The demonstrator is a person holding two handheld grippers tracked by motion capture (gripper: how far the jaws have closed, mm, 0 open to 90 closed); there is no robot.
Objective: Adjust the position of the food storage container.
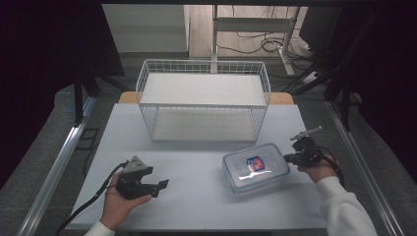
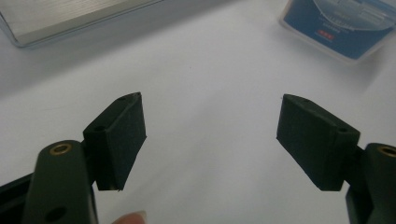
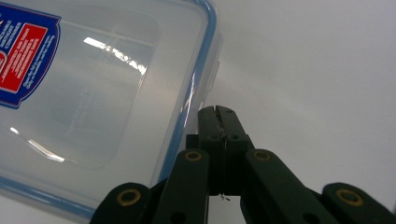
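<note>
Left gripper view: container [image 2: 343, 25] cut off.

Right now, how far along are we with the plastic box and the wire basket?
Nothing looks done: the wire basket holds nothing and the plastic box sits lidded on the table in front of it. In hand: the right gripper, jaws shut, is at the box's right edge; the left gripper is open, apart. Gripping and moving the box remain, presumably.

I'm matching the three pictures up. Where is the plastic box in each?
High view: the box lies right of centre on the table, before the wire basket.
Left gripper view: its labelled corner sits at the top right.
Right gripper view: it covers the left half.
Shared landmark: the blue and red label.
</note>
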